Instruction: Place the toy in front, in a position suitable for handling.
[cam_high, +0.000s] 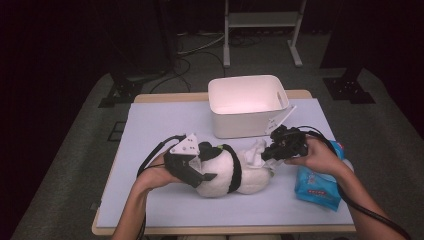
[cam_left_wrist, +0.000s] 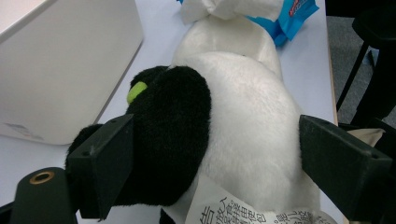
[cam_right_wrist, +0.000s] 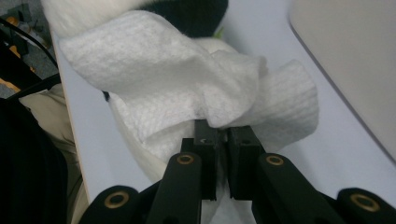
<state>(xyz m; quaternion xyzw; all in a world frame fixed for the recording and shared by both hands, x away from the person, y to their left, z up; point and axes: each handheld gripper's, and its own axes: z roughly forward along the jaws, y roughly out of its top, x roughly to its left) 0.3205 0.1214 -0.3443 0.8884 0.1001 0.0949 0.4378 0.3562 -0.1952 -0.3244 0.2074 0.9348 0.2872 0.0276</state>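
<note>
A black-and-white plush toy (cam_high: 250, 180) lies on its side at the middle of the pale blue table top (cam_high: 160, 125). My left gripper (cam_high: 202, 170) straddles its black-and-white end with the jaws wide, and both pads press into the fur (cam_left_wrist: 247, 121). A paper label (cam_left_wrist: 224, 210) hangs near that gripper (cam_left_wrist: 224, 158). My right gripper (cam_high: 265, 155) sits at the toy's other end, shut on a crumpled white tissue (cam_high: 256, 150). In the right gripper view the tissue (cam_right_wrist: 177, 84) bunches over the fingertips of the gripper (cam_right_wrist: 224, 140) and rests against the toy (cam_right_wrist: 187, 14).
A white plastic bin (cam_high: 245, 125) stands just behind the toy, close to both grippers. A blue pack of wipes (cam_high: 317, 187) lies at the right under the person's right wrist. Floor stands and cables lie beyond the table's far edge.
</note>
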